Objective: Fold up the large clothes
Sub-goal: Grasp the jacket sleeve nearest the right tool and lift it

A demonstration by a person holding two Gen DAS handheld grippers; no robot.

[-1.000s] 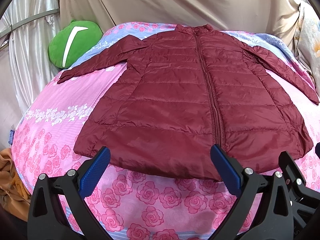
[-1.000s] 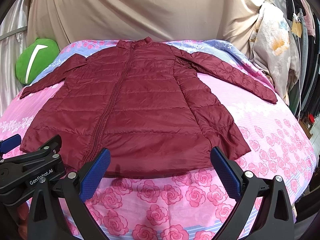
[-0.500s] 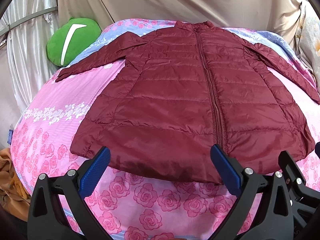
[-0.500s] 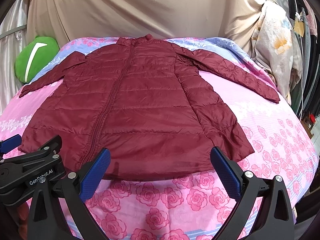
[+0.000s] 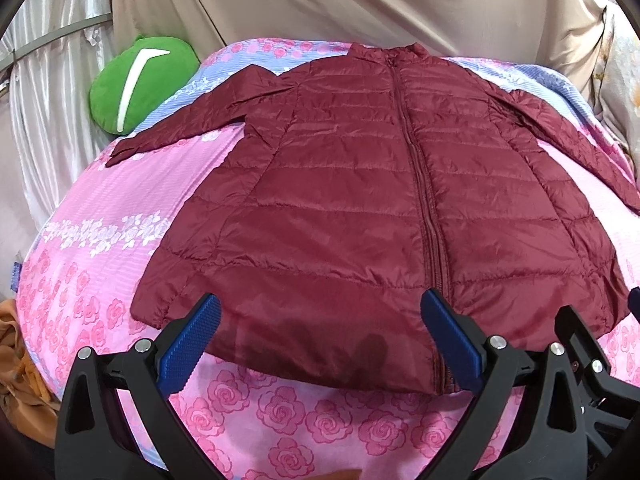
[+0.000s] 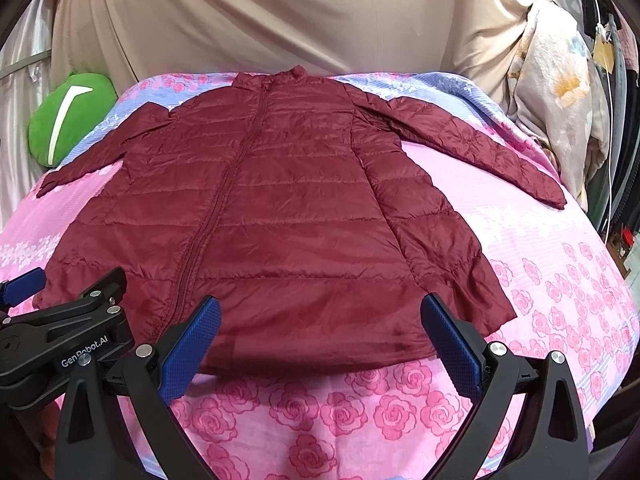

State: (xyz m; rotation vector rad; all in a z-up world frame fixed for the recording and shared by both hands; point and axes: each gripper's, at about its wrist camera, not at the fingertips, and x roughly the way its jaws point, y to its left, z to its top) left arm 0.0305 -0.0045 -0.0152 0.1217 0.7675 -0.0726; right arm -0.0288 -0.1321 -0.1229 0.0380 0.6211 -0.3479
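Observation:
A dark red quilted jacket [image 5: 360,208] [image 6: 280,216] lies flat and zipped on the bed, collar at the far end, both sleeves spread out to the sides. Its hem faces me. My left gripper [image 5: 320,320] hovers open just above the hem, left of the zip. My right gripper [image 6: 320,320] is open over the hem's right half, nothing between its blue pads [image 6: 192,344]. The left gripper's body [image 6: 64,336] shows at the lower left of the right wrist view.
The bed is covered by a pink rose-print sheet [image 5: 104,248] [image 6: 560,280]. A green plush cushion [image 5: 140,80] sits at the far left. Beige curtain [image 6: 280,12] hangs behind. Bundled floral fabric [image 6: 560,92] stands at the right, orange cloth [image 5: 16,360] at the lower left.
Both grippers have moved forward and lower toward the jacket's hem, so the jacket looms larger. Both stay open and the jacket has not shifted.

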